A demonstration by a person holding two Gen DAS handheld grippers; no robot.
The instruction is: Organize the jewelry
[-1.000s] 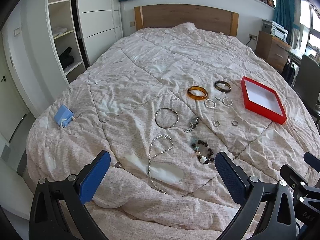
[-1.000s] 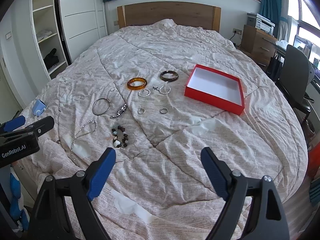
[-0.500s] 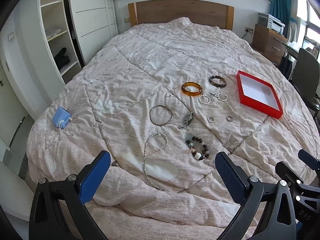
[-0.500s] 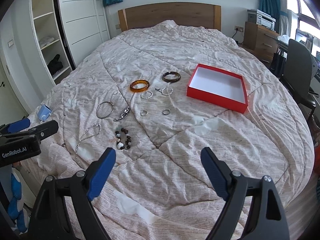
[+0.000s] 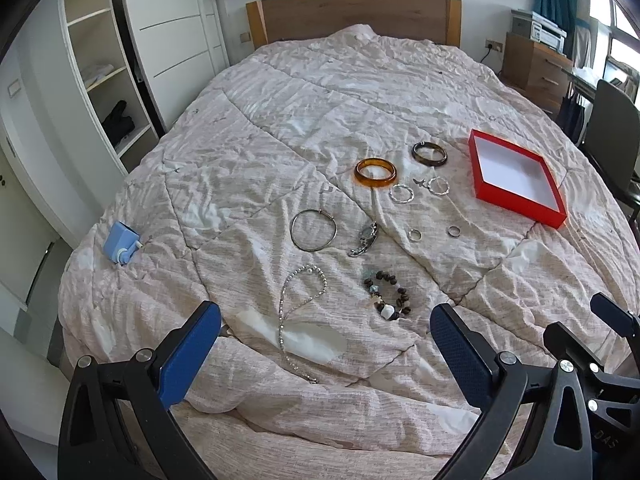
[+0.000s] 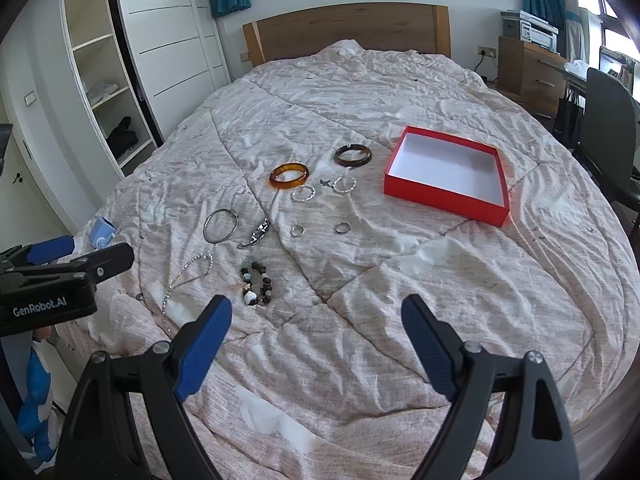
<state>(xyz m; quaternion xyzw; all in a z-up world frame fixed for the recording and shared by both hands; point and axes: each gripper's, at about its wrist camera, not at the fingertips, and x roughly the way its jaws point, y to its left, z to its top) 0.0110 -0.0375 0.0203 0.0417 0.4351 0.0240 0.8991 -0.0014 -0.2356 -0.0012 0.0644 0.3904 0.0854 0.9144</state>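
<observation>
Jewelry lies spread on a pink quilted bed. An amber bangle (image 5: pixel 375 172) and a dark bangle (image 5: pixel 429 153) sit farthest back, left of an empty red box (image 5: pixel 516 200) with a white inside. Nearer lie two small silver hoops (image 5: pixel 402 193), two rings (image 5: pixel 415 234), a silver bangle (image 5: pixel 313 235), a watch (image 5: pixel 364 239), a beaded bracelet (image 5: pixel 388 295) and a silver necklace (image 5: pixel 298 300). My left gripper (image 5: pixel 325 336) hovers open over the foot of the bed, near the necklace. My right gripper (image 6: pixel 316 336) is open too, nearer the red box (image 6: pixel 446 196).
A small blue device (image 5: pixel 120 246) rests at the bed's left edge. White wardrobe shelves (image 5: pixel 104 72) stand to the left. A wooden dresser (image 5: pixel 536 68) and a dark chair (image 5: pixel 612 128) stand right of the bed. The wooden headboard (image 5: pixel 352 20) is at the back.
Both grippers have drawn back and risen a little, so the bed and jewelry look slightly farther off. Both stay open and nothing on the bed has moved.
</observation>
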